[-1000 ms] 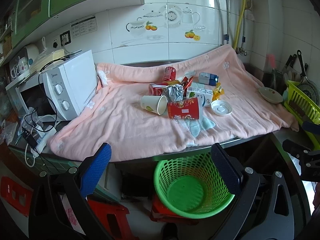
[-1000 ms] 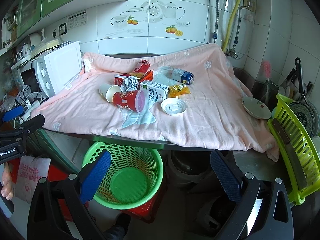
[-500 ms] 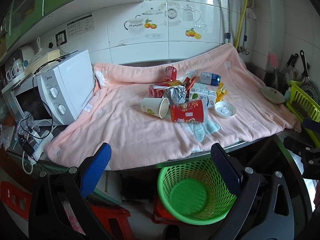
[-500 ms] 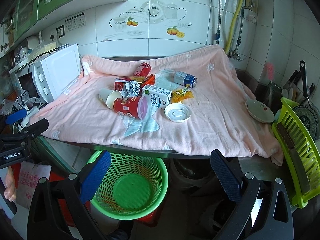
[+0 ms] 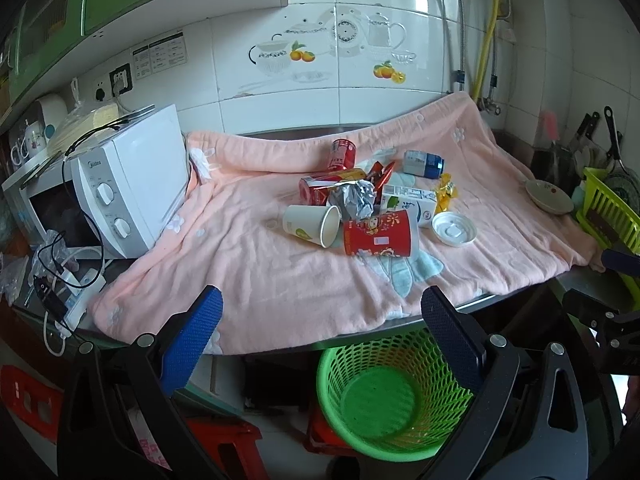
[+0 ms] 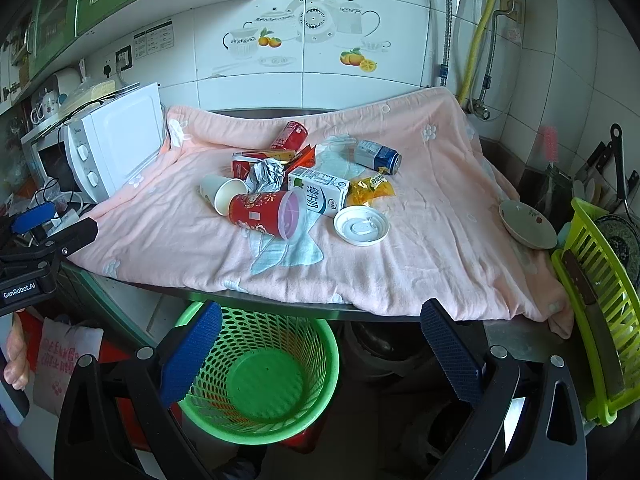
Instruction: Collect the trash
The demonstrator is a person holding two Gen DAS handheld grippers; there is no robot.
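Note:
A heap of trash lies on a pink blanket [image 5: 248,272] on the counter: a red paper cup [image 5: 378,234] [image 6: 264,212], a white paper cup [image 5: 310,224] [image 6: 218,194], crumpled foil [image 5: 354,198], a milk carton [image 6: 318,196], a white lid [image 5: 454,229] [image 6: 361,225], a red can [image 5: 342,152], a blue can [image 6: 376,156] and a yellow wrapper [image 6: 370,192]. An empty green mesh bin [image 5: 392,396] [image 6: 260,376] stands on the floor below the counter edge. My left gripper [image 5: 320,328] and right gripper [image 6: 318,336] are both open and empty, held in front of the counter above the bin.
A white microwave [image 5: 128,176] stands at the left with cables [image 5: 60,276] beside it. A small dish [image 6: 526,224] and a yellow-green dish rack [image 6: 600,304] are at the right. Red stools [image 5: 224,444] stand on the floor.
Both grippers have risen and moved closer to the counter; the trash heap looks larger and the bin sits lower in both views. Nothing has been picked up.

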